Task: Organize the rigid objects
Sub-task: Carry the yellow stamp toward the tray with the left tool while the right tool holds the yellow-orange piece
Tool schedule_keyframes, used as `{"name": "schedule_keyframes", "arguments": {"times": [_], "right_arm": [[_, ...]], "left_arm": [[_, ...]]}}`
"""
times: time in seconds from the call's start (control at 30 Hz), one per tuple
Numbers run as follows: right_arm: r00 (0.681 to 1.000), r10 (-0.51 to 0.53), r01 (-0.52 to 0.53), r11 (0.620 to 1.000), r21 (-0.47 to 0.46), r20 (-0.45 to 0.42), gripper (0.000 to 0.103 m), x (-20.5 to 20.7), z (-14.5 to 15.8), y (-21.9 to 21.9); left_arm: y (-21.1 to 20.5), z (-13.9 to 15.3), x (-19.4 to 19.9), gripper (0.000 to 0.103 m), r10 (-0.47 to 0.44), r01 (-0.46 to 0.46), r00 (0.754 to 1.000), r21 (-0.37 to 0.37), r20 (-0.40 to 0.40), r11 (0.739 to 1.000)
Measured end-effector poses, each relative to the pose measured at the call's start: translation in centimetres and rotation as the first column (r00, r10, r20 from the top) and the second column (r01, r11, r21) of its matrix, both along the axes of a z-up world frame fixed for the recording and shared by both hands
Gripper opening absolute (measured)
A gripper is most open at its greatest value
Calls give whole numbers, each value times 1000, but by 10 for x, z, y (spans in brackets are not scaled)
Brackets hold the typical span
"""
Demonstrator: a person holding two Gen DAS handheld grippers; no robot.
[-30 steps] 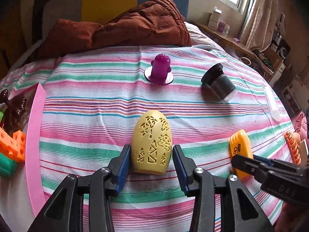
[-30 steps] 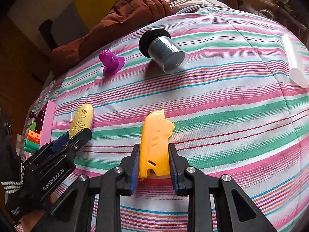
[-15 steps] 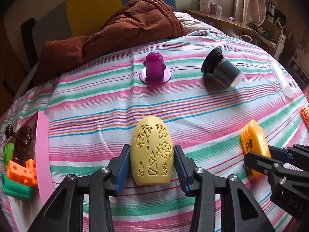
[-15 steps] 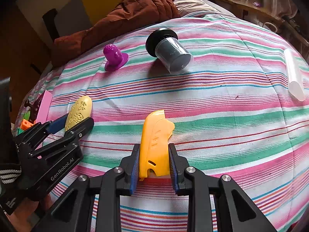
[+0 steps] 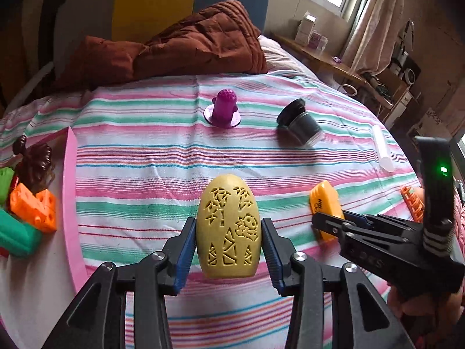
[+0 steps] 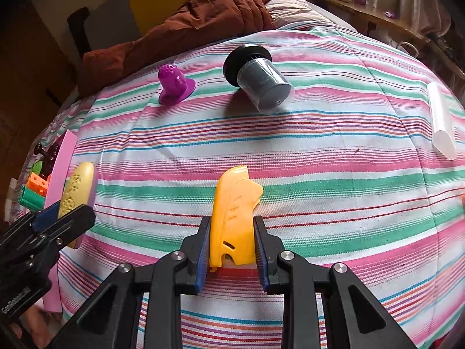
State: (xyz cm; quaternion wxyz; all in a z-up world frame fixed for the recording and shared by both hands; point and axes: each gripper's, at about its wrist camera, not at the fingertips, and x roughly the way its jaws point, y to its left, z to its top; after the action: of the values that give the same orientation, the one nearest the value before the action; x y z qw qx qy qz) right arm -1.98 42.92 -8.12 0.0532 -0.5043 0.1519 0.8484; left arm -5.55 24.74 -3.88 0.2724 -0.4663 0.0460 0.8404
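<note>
The left hand-held gripper [image 5: 228,250] points steeply downward, its two blue-padded fingers [image 5: 184,250] pressed against either side of a yellow egg-shaped piece [image 5: 228,226]. The right hand-held gripper [image 6: 232,247] also angles down, its jaws set narrower and clamped on the flanks of an orange plastic piece [image 6: 232,218]. The two sit side by side, each showing at the edge of the other's view.

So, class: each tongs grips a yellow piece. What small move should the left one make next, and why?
Probably carry the yellow carved egg, clamped in the left tongs, leftward to the pink tray, since sorted toy blocks already lie there.
</note>
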Motion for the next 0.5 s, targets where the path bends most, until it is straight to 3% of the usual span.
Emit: {"name": "schedule_keyframes", "arguments": {"times": [0.23,0.5], "right_arm": [[1000,-1,2,1000,14,-15,28,4,0,3],[1000,11,-10,998,63,-22,28,7,1,-5]], "left_arm": [[-32,15,25,44,-29,29,998,-1,-54,1000],[-90,25,38,44,18,-16,997,32,-75,999]]}}
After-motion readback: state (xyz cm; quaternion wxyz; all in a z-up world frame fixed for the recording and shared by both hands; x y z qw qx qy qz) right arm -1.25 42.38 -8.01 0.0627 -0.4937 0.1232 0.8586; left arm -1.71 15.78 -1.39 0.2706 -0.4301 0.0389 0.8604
